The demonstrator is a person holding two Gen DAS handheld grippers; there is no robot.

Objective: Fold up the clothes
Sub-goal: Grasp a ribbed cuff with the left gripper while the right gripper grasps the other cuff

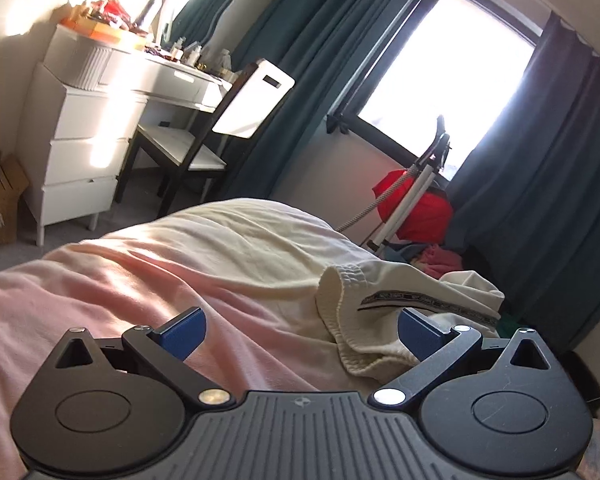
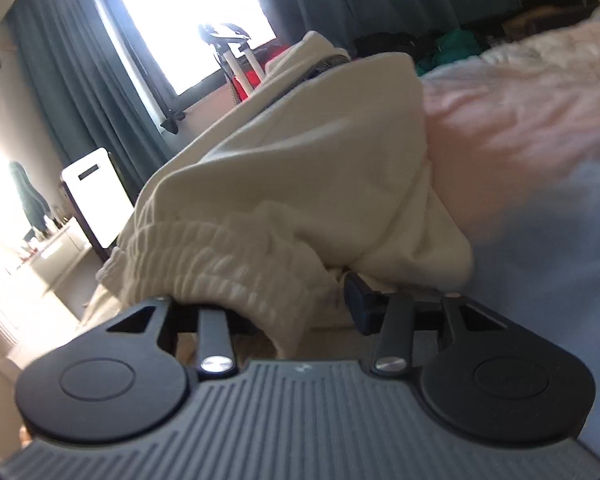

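On the pink blanket (image 1: pixel 140 292) in your left wrist view, the cream garment (image 1: pixel 352 300) lies bunched to the right, its ribbed waistband and a printed tape strip facing you, with a paler sheet beyond it. Your left gripper (image 1: pixel 302 334) is spread wide and holds nothing; its right blue fingertip (image 1: pixel 418 334) sits just beside the waistband, while the left one hovers over bare blanket. Far left stand a white dresser (image 1: pixel 84 148) and a chair (image 1: pixel 204 136); teal curtains (image 1: pixel 320 60) frame the bright window. In your right wrist view, the cream garment (image 2: pixel 300 184) fills the near middle, heaped over your right gripper (image 2: pixel 276 304). The ribbed waistband (image 2: pixel 220 264) drapes across the left finger and hides it, so you cannot tell whether this claw is grasping cloth or released. The pink blanket (image 2: pixel 520 120) stretches away to the right.
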